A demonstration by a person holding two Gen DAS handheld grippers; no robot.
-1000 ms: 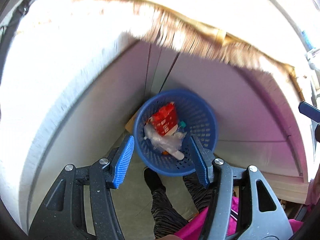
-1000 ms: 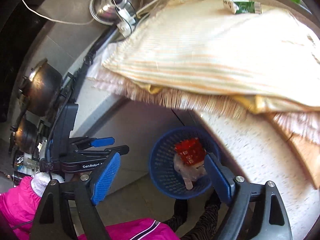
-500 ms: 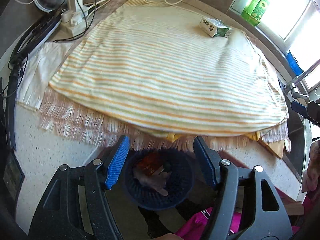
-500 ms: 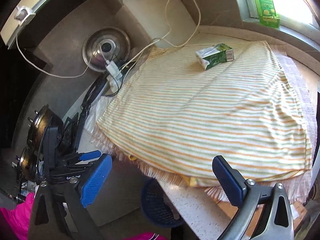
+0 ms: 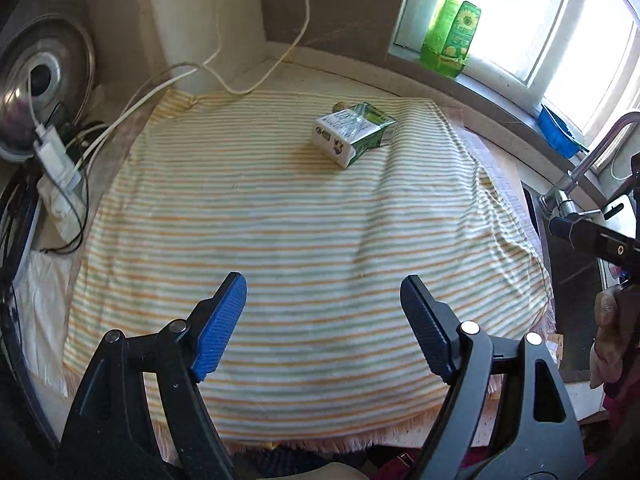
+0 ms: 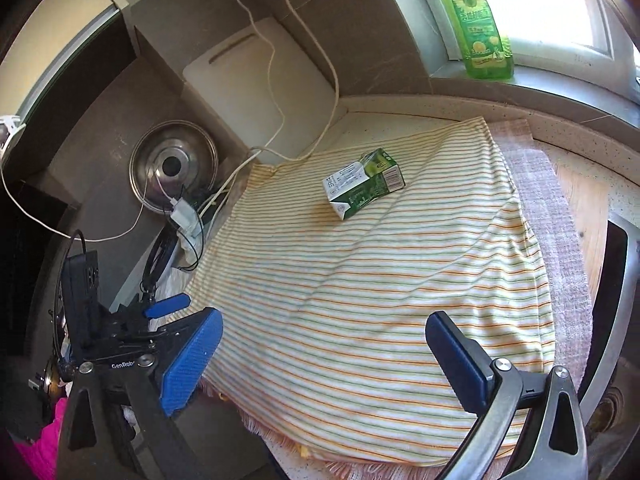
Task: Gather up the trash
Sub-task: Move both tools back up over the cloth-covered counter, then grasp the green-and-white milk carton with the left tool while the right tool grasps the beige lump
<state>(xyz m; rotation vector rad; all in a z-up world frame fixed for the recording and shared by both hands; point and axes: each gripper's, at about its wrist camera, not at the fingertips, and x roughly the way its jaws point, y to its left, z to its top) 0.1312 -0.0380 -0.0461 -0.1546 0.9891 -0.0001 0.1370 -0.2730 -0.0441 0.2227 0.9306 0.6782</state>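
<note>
Change: Whereas a second ago both views looked down into a blue basket of rubbish on the floor below the desk edge, they now look across the desk top, and the basket is out of sight.
Meaning for the task: The drop into the basket looks finished; I judge the next piece is being approached.
Left tongs (image 5: 323, 322): jaws opening, nothing between them, held over the near half of the striped cloth (image 5: 304, 240).
Right tongs (image 6: 322, 354): jaws wide apart and empty, also over the near edge of the cloth.
Task's thing: a green and white drink carton (image 5: 354, 133) lies on its side on the far part of the cloth, well apart from both tongs, untouched.
Surface: the cloth covers most of the speckled desk (image 6: 576, 128); its fringe hangs over the front edge.
Room: a kitchen corner with a green dish soap bottle (image 6: 478, 26) on the sunny window sill, a steel pot lid (image 6: 174, 166) and a white cutting board (image 6: 260, 92) leaning against the wall, white cables (image 5: 224, 68) trailing to a plug, and a tap (image 5: 588, 156) at the right.
</note>
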